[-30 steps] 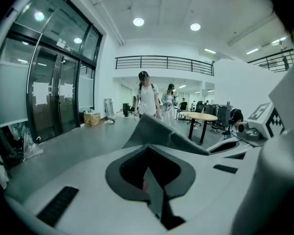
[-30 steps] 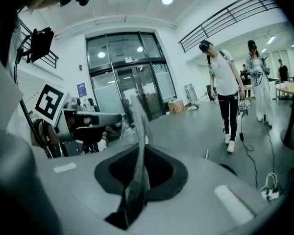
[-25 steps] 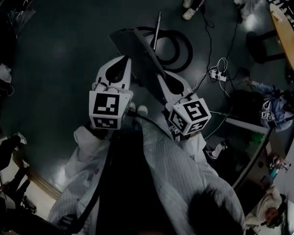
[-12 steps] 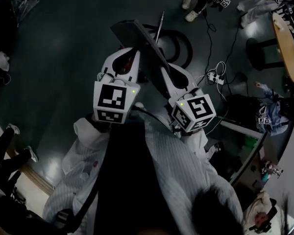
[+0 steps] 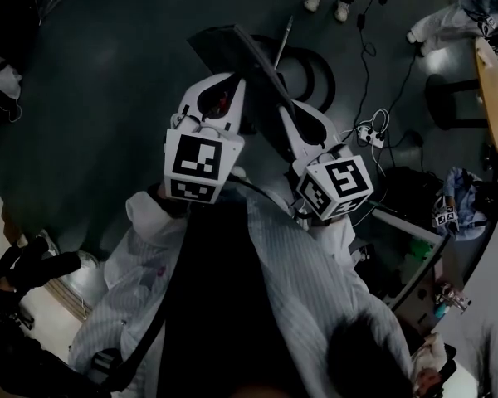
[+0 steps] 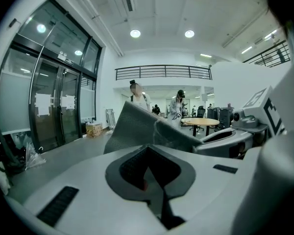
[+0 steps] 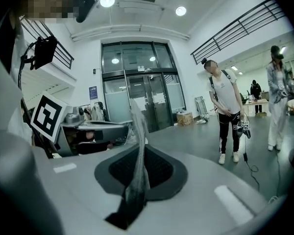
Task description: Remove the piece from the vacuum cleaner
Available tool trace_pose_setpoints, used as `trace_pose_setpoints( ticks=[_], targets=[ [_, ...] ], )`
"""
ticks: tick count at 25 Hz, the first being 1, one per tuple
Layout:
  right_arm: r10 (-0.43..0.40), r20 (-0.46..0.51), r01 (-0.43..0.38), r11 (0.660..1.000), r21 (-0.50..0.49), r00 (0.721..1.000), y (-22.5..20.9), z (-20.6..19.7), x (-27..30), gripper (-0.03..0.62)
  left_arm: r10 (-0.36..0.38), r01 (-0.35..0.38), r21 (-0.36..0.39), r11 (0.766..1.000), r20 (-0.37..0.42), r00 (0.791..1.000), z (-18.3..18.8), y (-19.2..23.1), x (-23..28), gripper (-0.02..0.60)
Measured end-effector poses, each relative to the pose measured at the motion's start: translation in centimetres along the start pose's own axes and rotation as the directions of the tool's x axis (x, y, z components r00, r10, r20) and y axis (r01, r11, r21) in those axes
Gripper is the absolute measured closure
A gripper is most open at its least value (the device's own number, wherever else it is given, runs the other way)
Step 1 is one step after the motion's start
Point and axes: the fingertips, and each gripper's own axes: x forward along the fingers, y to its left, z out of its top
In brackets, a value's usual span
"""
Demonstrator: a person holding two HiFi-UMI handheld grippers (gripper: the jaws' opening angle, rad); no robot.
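Nothing really readable here. The left cube (image 5: 201, 166) and right cube (image 5: 338, 187) only carry black-and-white square marker patterns, no letters or numbers. There's a small blue sign (image 7: 93, 92) on the wall beside the glass doors in the right gripper view, but its print is too tiny to read. Same for the white sheets (image 6: 43, 102) stuck on the glass doors in the left gripper view.

Floor (image 5: 91, 98): dark and faintly glossy across my whole head view | on it: a coiled black hose (image 5: 325, 77) lying flat, a thin metal wand (image 5: 285, 38) beside it | a white power strip (image 5: 367, 129) with a black cable (image 5: 365, 60) trailing away | a round wooden table (image 5: 496, 89) standing at my right edge.
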Motion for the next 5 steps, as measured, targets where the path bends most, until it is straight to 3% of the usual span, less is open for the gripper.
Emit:
trace_pose_setpoints(
  ticks=[5],
  targets=[
    [0.001,-0.002,-0.001,1.0,0.011,1.0,0.53,-0.15,0.59,0.568,0.002,-0.002,0.019,1.0,-0.013,1.0,-0.45,0.56,-0.37,0.577]
  ],
)
